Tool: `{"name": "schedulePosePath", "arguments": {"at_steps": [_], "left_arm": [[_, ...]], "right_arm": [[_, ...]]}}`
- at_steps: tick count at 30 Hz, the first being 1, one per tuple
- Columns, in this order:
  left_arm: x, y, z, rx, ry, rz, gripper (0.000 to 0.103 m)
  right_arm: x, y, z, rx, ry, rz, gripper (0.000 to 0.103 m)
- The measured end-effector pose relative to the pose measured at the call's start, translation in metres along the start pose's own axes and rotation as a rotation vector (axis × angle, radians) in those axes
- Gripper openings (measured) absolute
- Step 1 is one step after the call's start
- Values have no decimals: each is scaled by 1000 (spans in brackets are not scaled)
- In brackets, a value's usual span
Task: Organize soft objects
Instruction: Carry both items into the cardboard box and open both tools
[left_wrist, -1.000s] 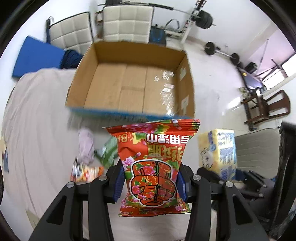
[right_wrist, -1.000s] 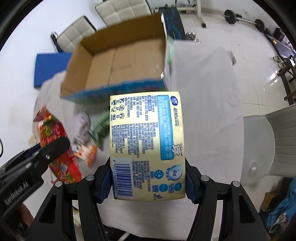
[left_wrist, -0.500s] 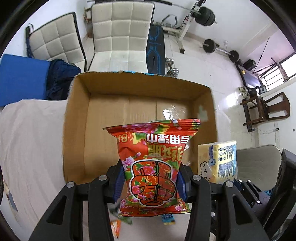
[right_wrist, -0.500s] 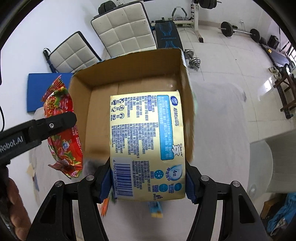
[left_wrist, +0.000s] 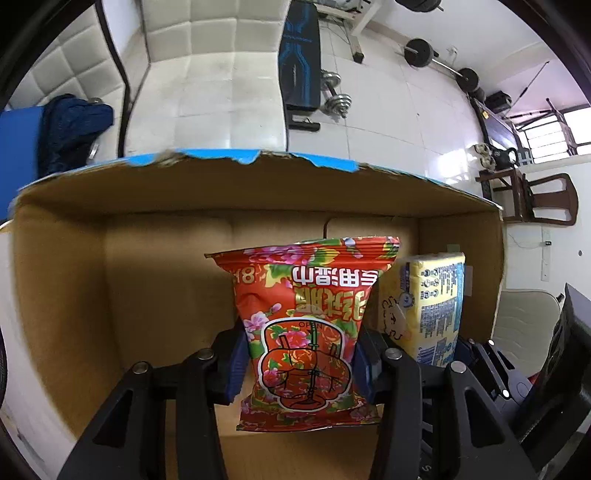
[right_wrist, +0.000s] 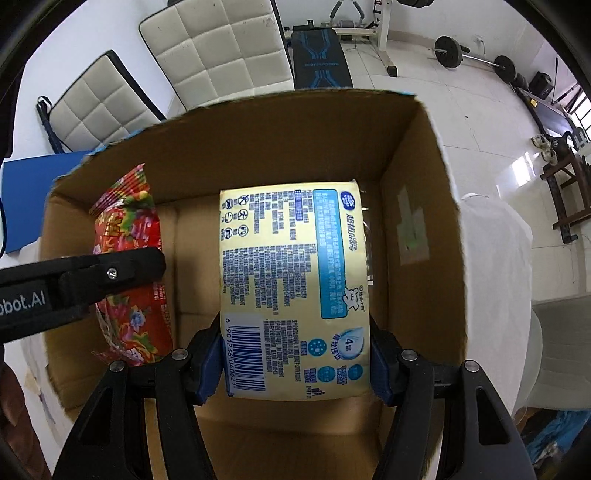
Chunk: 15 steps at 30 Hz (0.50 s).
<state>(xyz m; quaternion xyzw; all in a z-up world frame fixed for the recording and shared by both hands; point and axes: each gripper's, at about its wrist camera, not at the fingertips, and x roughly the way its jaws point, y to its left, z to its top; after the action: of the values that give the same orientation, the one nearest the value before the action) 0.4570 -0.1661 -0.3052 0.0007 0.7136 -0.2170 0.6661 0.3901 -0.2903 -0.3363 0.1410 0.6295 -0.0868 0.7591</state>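
Left gripper (left_wrist: 301, 363) clamped the red bag (left_wrist: 308, 332); right gripper (right_wrist: 295, 360) clamped the yellow pack (right_wrist: 291, 291). Both hung side by side inside the box (right_wrist: 421, 221).

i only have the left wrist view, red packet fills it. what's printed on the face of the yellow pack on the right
Observer: The right wrist view shows the yellow pack face-on: dense blue text and a barcode at the lower left.
Operator: is it gripped or loose
Observer: The right hand-held gripper is shut on it, blue pads on both sides.
Operator: anything under it in the box
Observer: The cardboard box shows only bare floor around it; directly beneath is hidden.
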Motion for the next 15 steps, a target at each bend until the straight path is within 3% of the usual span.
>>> {"name": "schedulePosePath", "arguments": {"at_steps": [8, 15], "left_arm": [[15, 5, 4, -36, 53, 21, 48], [4, 6, -10, -11, 17, 91, 50]], "right_arm": [[26, 1, 4, -16, 56, 11, 71], [21, 6, -5, -44, 58, -9, 82]]}}
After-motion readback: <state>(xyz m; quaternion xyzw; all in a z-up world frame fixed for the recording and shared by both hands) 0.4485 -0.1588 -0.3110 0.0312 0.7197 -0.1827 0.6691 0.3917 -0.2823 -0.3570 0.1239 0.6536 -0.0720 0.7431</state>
